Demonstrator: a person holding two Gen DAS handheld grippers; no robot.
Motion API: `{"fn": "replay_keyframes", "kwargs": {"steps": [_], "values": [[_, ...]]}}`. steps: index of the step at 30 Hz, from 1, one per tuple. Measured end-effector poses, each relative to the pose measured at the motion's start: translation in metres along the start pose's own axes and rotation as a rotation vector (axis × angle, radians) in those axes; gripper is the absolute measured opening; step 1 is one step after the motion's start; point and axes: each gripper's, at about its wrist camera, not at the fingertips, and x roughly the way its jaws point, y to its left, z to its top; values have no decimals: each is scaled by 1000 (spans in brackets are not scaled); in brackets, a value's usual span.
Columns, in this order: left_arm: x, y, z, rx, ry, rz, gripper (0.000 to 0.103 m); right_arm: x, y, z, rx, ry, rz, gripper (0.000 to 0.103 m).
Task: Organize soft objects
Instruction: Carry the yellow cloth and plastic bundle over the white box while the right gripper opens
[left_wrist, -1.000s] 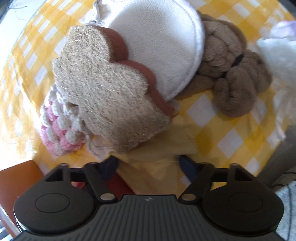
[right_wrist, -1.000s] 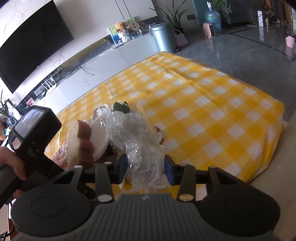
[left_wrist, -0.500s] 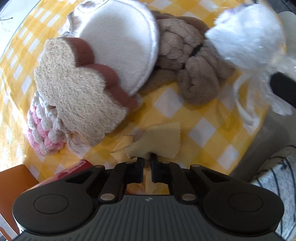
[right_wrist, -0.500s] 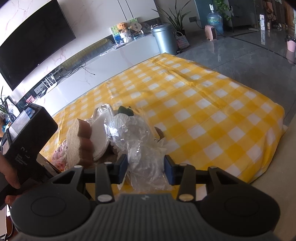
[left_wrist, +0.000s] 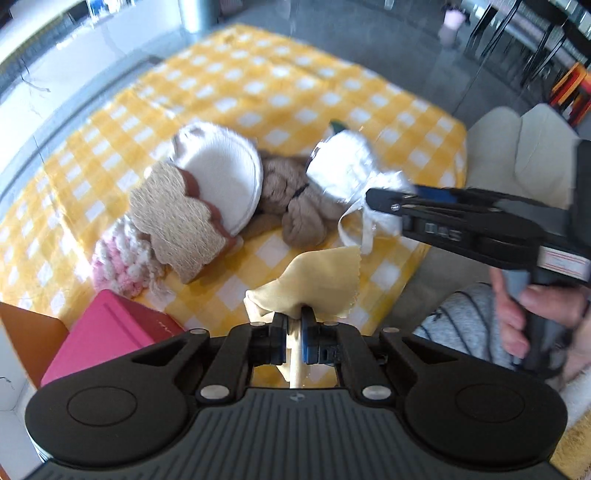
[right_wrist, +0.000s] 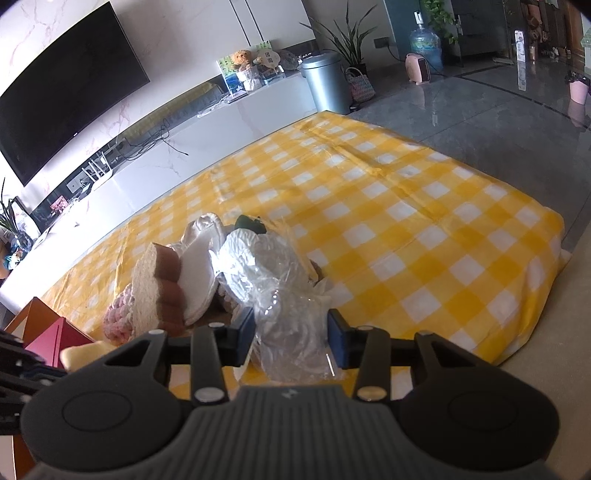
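A small pale-yellow cloth (left_wrist: 317, 280), thin, soft and pinked along its edges, is clamped between the nearly closed jaws of the left gripper (left_wrist: 293, 328) and hangs lifted above the near edge of the yellow-and-white checked sheet (left_wrist: 258, 85). A second ago it lay flat on the sheet, partly under the sponge, with the jaws spread on either side of it; since then it has been pinched and raised, and much more of the room is taken in by the left wrist view.

Behind the cloth a pile of soft things is seen. A flat sponge (left_wrist: 173, 218) with a scalloped outline has a coarse beige fibre face and a brown foam back. A round white plush pad (left_wrist: 225, 177) is leaned against it, a pink-and-white crocheted piece (left_wrist: 118, 258) lies under it, and a knotted tan towel (left_wrist: 291, 195) lies beside it.

A crinkled clear plastic bag (right_wrist: 280, 288) with white contents is gripped by the right gripper (right_wrist: 291, 341), its jaws half apart around the bag; this is unchanged from the earlier frames.

A pink box (left_wrist: 107, 328) stands near the sheet's near corner.
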Motion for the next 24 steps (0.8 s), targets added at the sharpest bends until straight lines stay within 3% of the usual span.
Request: {"fn": "replay_keyframes", "kwargs": {"steps": [3, 5, 7, 10, 13, 14, 19, 24], "values": [[-30, -5, -11, -26, -108, 27, 8, -5, 2, 1, -6, -25, -24, 42], [-48, -5, -18, -56, -200, 134, 8, -10, 5, 2, -17, -50, -39, 42], [-63, -5, -25, -101, -259, 169, 8, -18, 9, 3, -25, -82, -38, 42], [-79, 6, -36, -177, -325, 125, 8, -32, 16, 5, -40, -124, -5, 42], [-92, 21, -52, -238, -364, -5, 8, -43, 22, 7, -43, -147, 31, 42], [-96, 24, -57, -259, -374, -15, 8, -47, 24, 8, -41, -158, 44, 42], [-122, 47, -98, -364, -481, 23, 8, -66, 38, 10, -41, -194, 164, 42], [-139, 80, -141, -491, -560, 116, 8, -79, 67, 7, -81, -196, 290, 42]]}}
